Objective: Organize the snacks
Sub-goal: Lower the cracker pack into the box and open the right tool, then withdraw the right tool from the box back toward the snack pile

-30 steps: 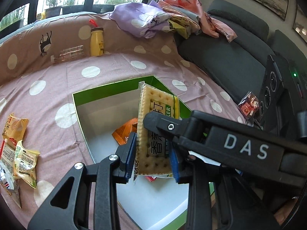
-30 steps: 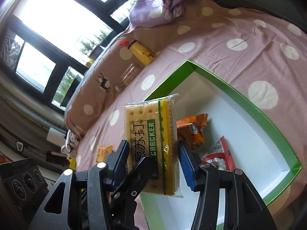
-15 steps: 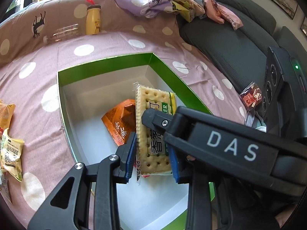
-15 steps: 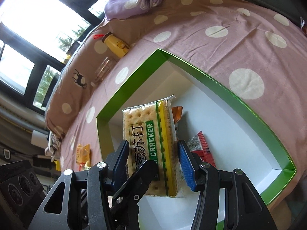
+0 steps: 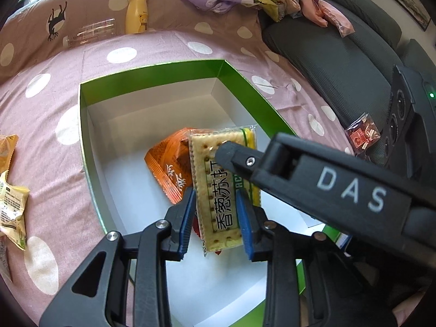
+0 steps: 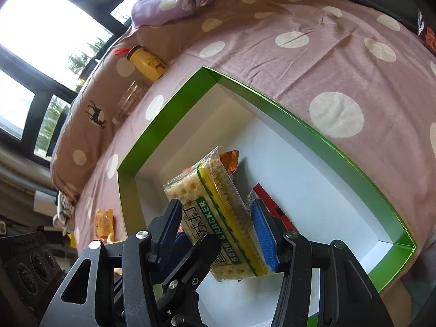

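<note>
A soda cracker pack [image 5: 218,190] is held between both grippers inside the green-rimmed white box [image 5: 152,79]. My left gripper [image 5: 215,223] is shut on the pack's near end. My right gripper [image 6: 218,229] is shut on the same pack [image 6: 215,218], which tilts down into the box [image 6: 163,125]. An orange snack packet [image 5: 169,163] lies on the box floor behind the pack, and a red packet [image 6: 272,204] lies under it. The orange packet's tip also shows in the right wrist view [image 6: 230,160].
The box sits on a pink polka-dot cloth [image 5: 54,163]. Yellow snack packets [image 5: 11,209] lie at the left. A yellow bottle [image 5: 136,13] and a clear bottle [image 5: 90,32] lie at the back. A dark sofa [image 5: 327,62] with a red packet [image 5: 362,133] is at the right.
Both grippers have lowered the cracker pack from above the box rim down into the box, and it now tilts toward the floor over the orange and red packets.
</note>
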`<state>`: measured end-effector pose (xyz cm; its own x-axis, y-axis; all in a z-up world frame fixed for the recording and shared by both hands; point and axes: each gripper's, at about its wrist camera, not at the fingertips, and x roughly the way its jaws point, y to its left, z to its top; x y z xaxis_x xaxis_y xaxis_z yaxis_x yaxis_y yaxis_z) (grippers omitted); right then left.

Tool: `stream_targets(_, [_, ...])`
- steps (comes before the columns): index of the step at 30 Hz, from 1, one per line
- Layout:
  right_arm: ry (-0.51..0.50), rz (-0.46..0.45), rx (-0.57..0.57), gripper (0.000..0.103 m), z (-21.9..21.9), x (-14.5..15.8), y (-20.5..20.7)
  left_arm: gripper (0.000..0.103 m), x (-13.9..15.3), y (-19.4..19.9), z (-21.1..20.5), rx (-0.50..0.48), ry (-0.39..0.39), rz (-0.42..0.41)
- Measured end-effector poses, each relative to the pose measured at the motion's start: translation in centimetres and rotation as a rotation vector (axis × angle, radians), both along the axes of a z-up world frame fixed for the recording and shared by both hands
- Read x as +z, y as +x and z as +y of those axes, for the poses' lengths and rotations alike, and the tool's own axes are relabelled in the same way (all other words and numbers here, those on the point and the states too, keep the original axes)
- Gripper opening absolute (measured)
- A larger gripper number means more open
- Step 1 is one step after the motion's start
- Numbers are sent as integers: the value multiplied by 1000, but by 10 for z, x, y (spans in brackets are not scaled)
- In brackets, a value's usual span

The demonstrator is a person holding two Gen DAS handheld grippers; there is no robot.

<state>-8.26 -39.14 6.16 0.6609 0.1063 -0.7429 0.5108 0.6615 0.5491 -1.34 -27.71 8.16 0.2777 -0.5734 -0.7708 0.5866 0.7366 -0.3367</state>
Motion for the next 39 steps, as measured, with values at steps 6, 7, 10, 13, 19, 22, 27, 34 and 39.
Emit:
stream_targets(6, [-24,-58,-11,66,5,12,-5,54,17,-5,30,53,-29,-52])
stream_targets(7, [-24,-65,-5,67,6,14,-4,56,21,-7,38,69,-29,-72])
stream_targets(10, [-27,-95,17,71,14,20,-2,70,31,-11,65,121,-42,-113])
stream_targets(13, [-71,-131,35,80,25,30,-2,78,37,-11,98,198,-62,-124])
stream_targets(19, [-123,-205,124,88,58,47,5,86,39,-15,170,348,-49,-147])
stream_targets(22, [-161,-210,162,89,77,50,12,90,36,-16,207,420,-33,-156])
stream_targets(27, [-304,-251,233,89,124,58,26,100,22,-8,267,591,-56,-155])
stream_targets(34, [-402,-333,442,89,206,52,46,100,11,-1,319,745,-100,-114])
stream_targets(39, [-381,-299,500,89,228,38,56,100,12,-2,327,771,-95,-142])
